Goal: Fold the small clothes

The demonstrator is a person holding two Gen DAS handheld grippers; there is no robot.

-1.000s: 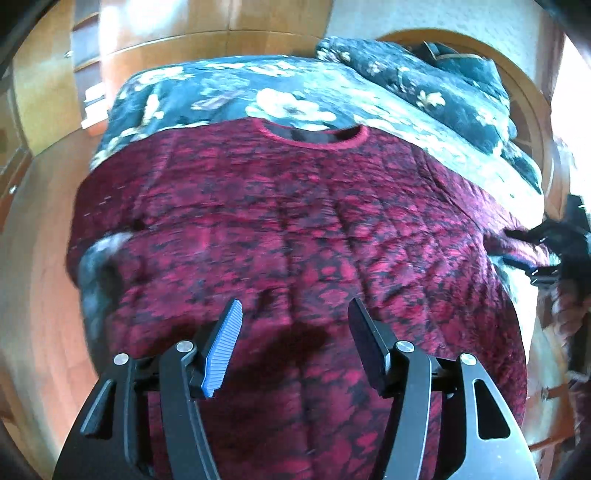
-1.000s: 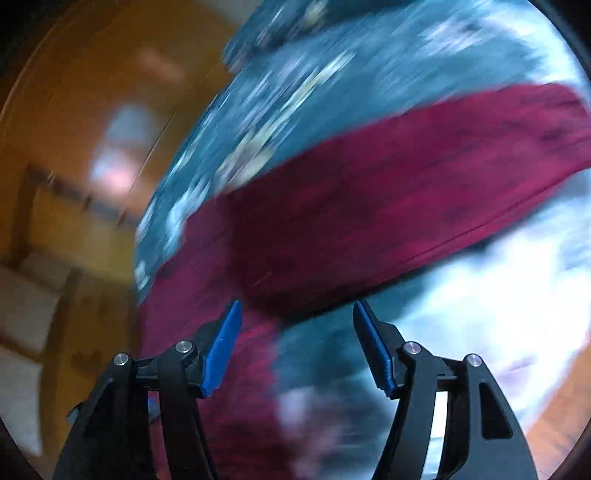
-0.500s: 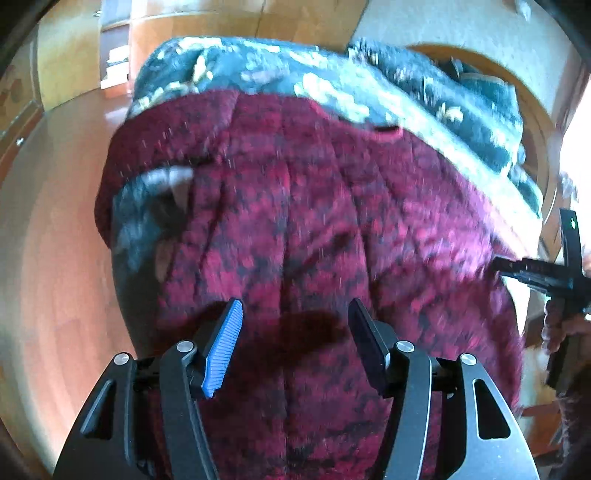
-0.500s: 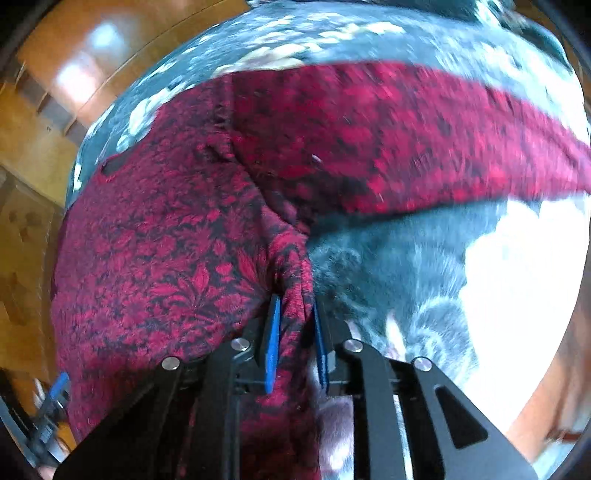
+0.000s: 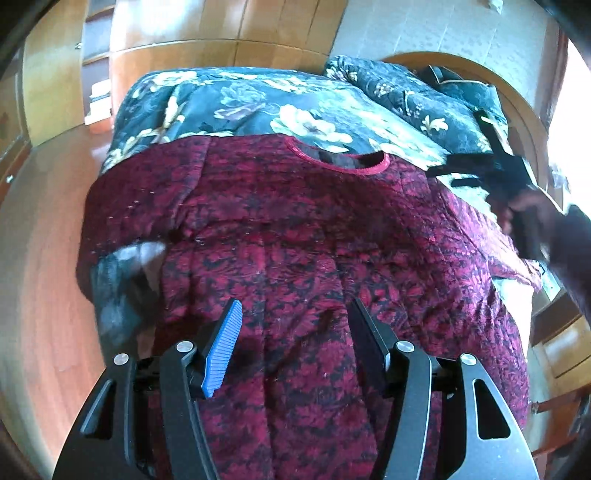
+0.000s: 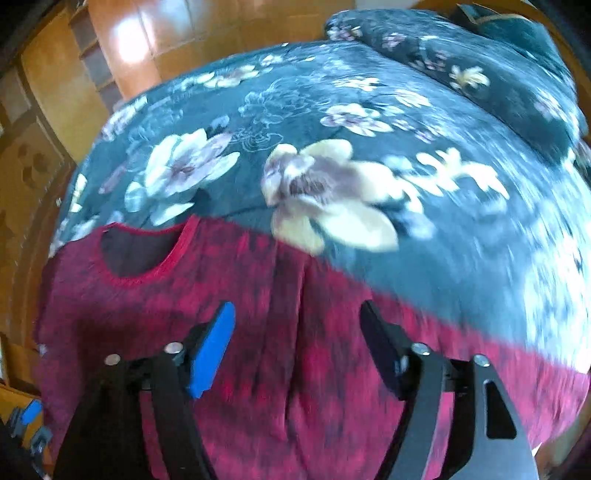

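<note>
A dark red patterned top (image 5: 295,240) lies spread flat on the bed, with its neckline (image 5: 340,160) at the far end. My left gripper (image 5: 294,306) hovers open over its lower half, nothing between the fingers. My right gripper (image 6: 297,308) hangs over the shoulder area, to the right of the neckline (image 6: 140,254). Its jaws are opening and only a lengthwise crease of the top (image 6: 288,295) runs beneath them, not pinched. In the left wrist view the right gripper (image 5: 480,162) is a dark blur in a hand at the far right.
The bed carries a dark blue floral bedspread (image 6: 332,147) with matching pillows (image 5: 424,96) against a curved wooden headboard (image 5: 517,92). Polished wooden floor (image 5: 40,258) lies to the left, and wooden cabinets (image 5: 221,33) stand behind the bed. The left gripper's blue pad (image 6: 31,410) shows at the lower left.
Half a second ago the right gripper was shut on a fold of the red top. It has let go, opened and swung up toward the neckline end. The left gripper shifted slightly.
</note>
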